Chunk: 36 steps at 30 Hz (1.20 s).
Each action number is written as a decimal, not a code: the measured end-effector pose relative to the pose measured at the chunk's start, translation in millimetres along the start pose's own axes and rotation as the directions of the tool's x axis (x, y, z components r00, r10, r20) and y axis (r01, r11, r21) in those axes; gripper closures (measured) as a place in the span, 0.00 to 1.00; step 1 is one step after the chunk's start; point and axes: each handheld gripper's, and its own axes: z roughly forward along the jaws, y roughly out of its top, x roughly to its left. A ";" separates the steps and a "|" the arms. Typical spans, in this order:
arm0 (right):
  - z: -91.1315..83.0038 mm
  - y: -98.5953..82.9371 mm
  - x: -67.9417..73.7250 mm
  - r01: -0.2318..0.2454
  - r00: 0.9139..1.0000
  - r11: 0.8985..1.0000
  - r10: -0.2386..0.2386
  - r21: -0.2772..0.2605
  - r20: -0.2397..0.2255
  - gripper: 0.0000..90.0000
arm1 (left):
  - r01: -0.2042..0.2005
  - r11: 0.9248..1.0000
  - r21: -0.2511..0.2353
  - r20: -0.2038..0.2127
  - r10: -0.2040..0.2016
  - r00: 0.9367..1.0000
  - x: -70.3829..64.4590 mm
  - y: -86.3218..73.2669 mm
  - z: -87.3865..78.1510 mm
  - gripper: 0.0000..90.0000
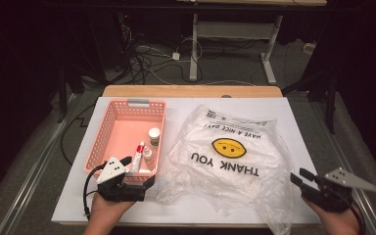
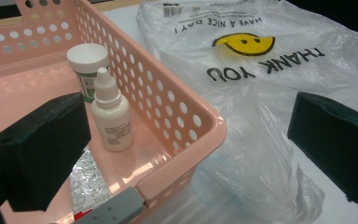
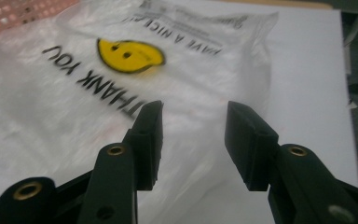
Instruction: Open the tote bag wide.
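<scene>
So the basket (image 1: 108, 128) is sitting on the left half of the table (image 1: 293, 127), with the plastic bag (image 1: 227, 156) lying right beside it on the right, its edge touching the basket's wall. Inside the basket, along its right wall, a jar (image 1: 154, 135) is standing farthest back, a dropper bottle (image 1: 148, 153) just in front of it, and a tube (image 1: 138, 155) lying left of the bottle.

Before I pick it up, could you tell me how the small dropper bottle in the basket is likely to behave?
The dropper bottle stands upright, tall on a narrow base, so a sideways nudge would probably tip it. It looks like small, smooth plastic, likely light and a little slippery. Once down, its round body could roll along the basket floor toward the jar.
</scene>
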 end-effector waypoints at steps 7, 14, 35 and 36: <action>50.3 25.0 -32.4 -0.034 0.999 0.999 0.034 0.019 0.004 0.64 | 0.005 1.000 -0.005 0.011 -0.005 1.000 3.0 -0.2 0.5 0.00; 101.1 42.1 -56.2 -0.069 0.997 0.997 0.067 0.043 0.037 0.62 | 0.015 1.000 0.000 0.018 -0.015 1.000 4.9 -1.4 0.5 0.00; 202.6 69.4 -86.7 -0.094 0.996 0.964 0.088 0.248 0.034 0.64 | 0.040 0.999 -0.002 0.023 -0.040 0.999 8.9 -3.7 1.7 0.00; 202.6 69.4 -86.7 -0.094 0.996 0.964 0.088 0.248 0.034 0.64 | 0.041 0.999 -0.002 0.024 -0.041 0.999 8.8 -3.7 1.8 0.00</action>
